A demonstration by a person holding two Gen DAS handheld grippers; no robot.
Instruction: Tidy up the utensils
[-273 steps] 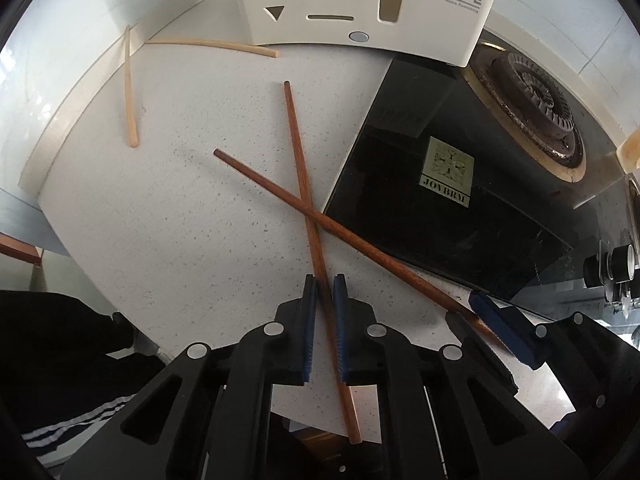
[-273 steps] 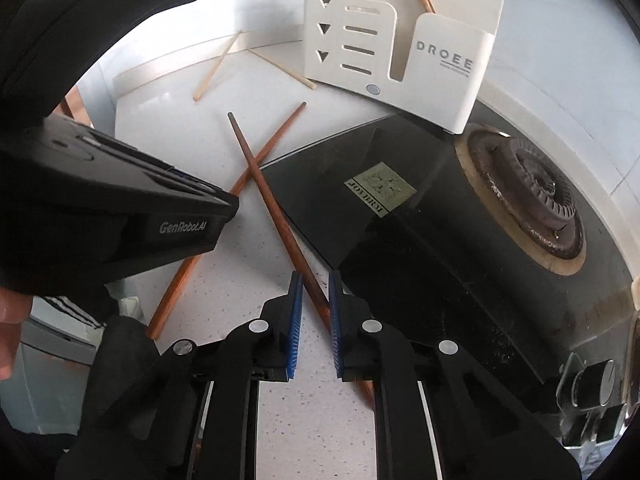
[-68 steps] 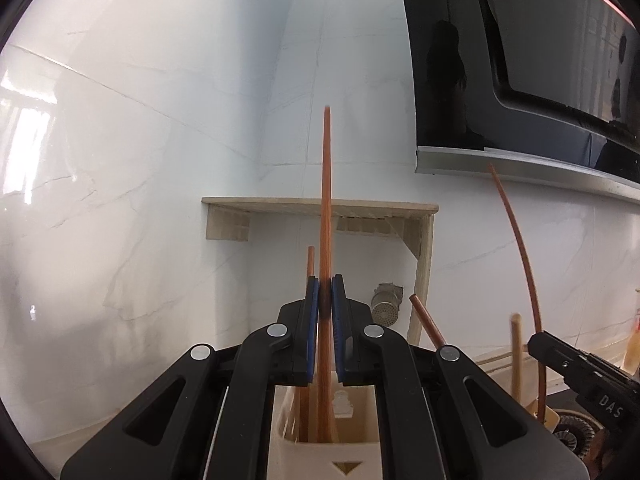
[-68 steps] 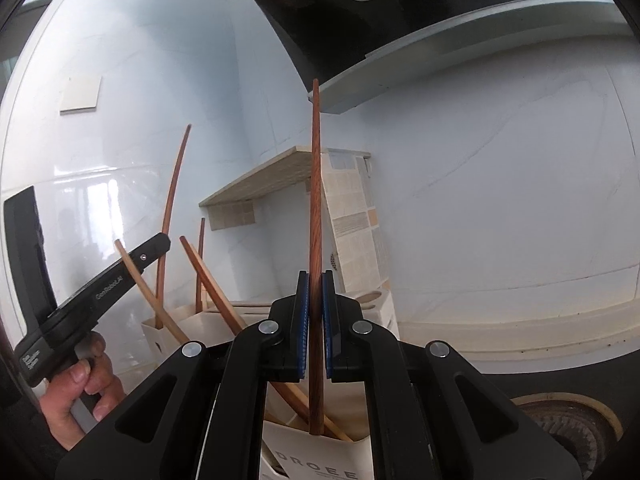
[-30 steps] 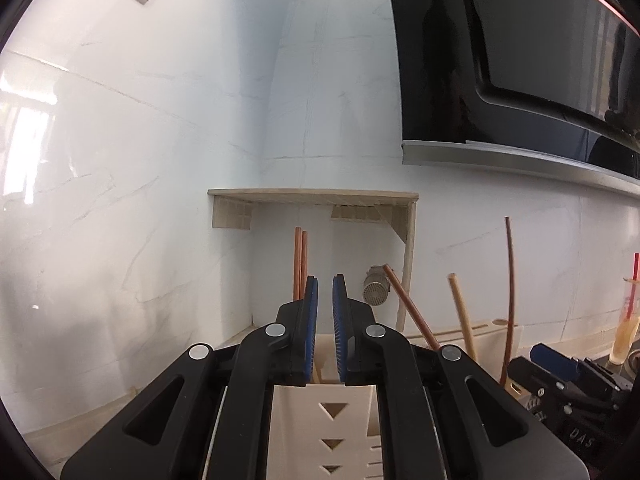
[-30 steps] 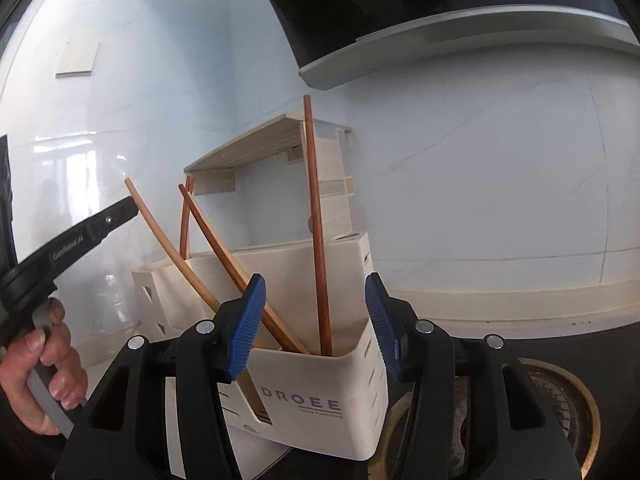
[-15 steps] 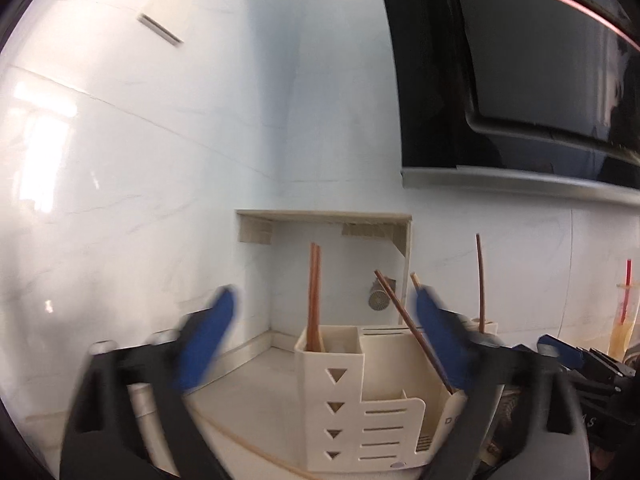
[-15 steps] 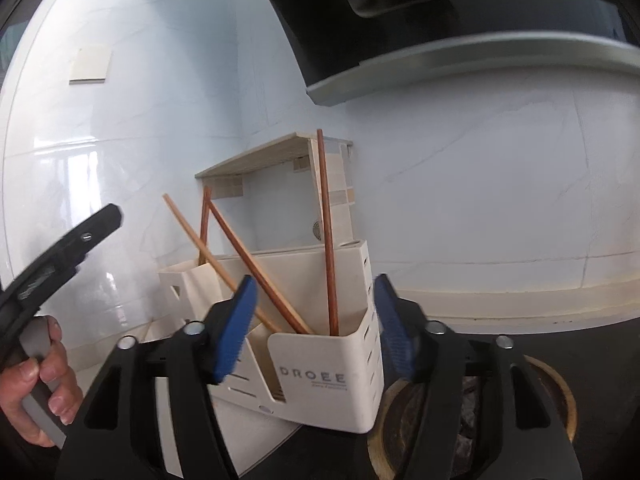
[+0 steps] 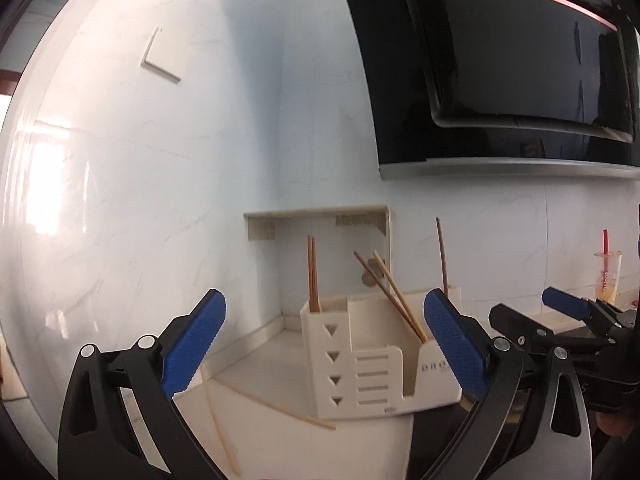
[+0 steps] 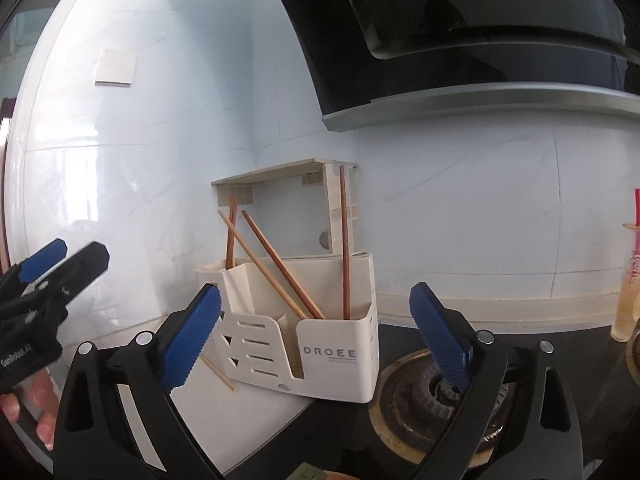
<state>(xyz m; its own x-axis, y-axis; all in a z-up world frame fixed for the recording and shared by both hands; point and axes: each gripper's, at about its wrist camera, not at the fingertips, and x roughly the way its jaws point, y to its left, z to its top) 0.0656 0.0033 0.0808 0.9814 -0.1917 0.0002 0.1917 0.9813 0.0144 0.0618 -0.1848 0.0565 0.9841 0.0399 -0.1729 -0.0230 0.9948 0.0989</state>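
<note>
Both sets of fingers stand wide apart with nothing between them. The left gripper (image 9: 324,344) and the right gripper (image 10: 316,332) have both just been opening, and each frames the white utensil holder (image 10: 336,356) at the lower centre of its view, clear of it; that reads as a release and pull-back after dropping chopsticks in.

The reddish-brown chopsticks (image 10: 345,240) stand in the holder's compartments: one upright at its right end, two leaning across the middle, a pair (image 9: 312,272) upright in the tall slotted section at its left. They lean because the compartments are wider than the sticks. Two pale chopsticks (image 9: 276,402) lie flat on the counter (image 9: 280,440), lower left of the holder, apparently not yet sorted.

The holder's front reads "DROEE", with a smaller line beneath too fine to read. In the right wrist view, the left gripper's body at the left edge carries "GenRobot.AI". A drink cup (image 9: 608,276) with a red straw at far right bears illegible red lettering.
</note>
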